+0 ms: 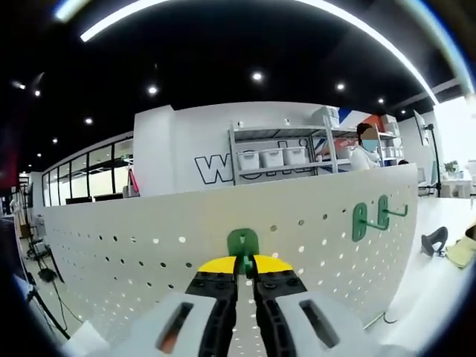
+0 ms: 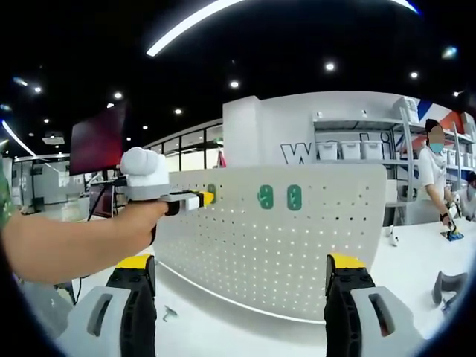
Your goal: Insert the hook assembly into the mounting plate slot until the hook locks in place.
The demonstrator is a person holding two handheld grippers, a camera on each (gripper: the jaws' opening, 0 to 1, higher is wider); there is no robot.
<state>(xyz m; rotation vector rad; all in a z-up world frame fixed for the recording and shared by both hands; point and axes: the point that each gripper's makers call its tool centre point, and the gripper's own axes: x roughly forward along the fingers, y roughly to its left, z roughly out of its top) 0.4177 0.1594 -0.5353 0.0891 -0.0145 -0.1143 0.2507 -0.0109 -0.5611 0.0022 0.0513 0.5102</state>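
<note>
My left gripper (image 1: 244, 262) is shut on a green hook (image 1: 242, 244), whose back plate rests against the white pegboard (image 1: 134, 260). Two more green hooks (image 1: 360, 221) (image 1: 384, 211) hang on the board to the right. In the right gripper view a person's hand holds the left gripper (image 2: 205, 198) at the board's upper left, with the green hook (image 2: 212, 191) at its yellow tips. The two mounted hooks (image 2: 265, 196) (image 2: 294, 196) sit beside it on the pegboard (image 2: 282, 253). My right gripper (image 2: 239, 271) hangs open in front of the board, holding nothing.
The pegboard stands upright on a white table (image 2: 245, 331). A small loose part (image 2: 169, 314) lies near the board's foot and a black object (image 2: 446, 284) sits at the right. A person (image 2: 435, 175) stands by shelves (image 1: 279, 156) behind.
</note>
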